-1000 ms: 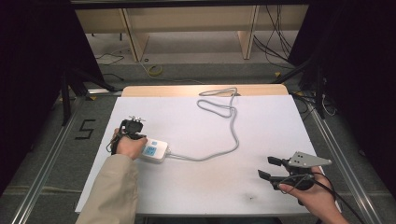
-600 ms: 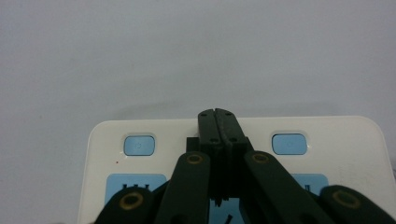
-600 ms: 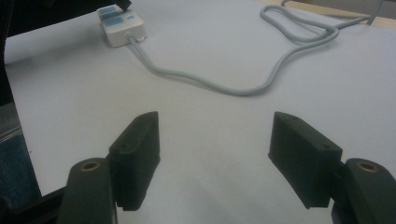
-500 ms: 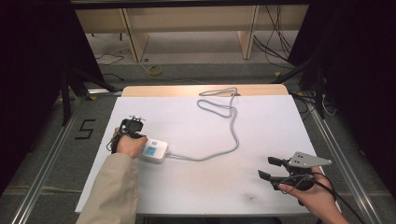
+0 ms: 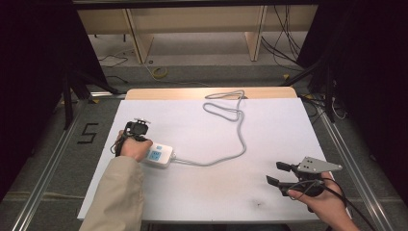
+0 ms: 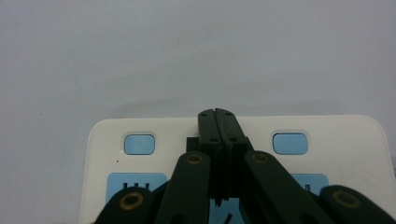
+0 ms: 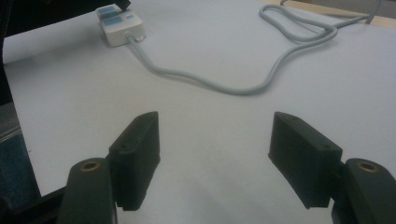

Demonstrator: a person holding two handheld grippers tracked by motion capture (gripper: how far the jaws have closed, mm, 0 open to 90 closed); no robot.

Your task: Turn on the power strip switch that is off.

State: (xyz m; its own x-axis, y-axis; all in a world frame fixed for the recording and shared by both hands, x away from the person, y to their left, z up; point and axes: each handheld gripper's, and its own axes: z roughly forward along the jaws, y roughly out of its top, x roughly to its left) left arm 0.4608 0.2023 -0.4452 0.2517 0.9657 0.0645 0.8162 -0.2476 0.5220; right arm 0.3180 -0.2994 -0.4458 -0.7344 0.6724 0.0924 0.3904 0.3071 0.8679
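Left gripper [image 6: 218, 116], jaws closed together, presses down on the white power strip [image 5: 159, 156] at the table's left. Right gripper [image 7: 215, 158] hangs open and idle, well apart. Pressing looks underway; release is left.

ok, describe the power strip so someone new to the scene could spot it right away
Start at the white table and go to its near-left part, where the left hand-held gripper rests. The power strip lies there: a small white box with blue sockets and buttons, and the grey cable loops away from it toward the far edge.
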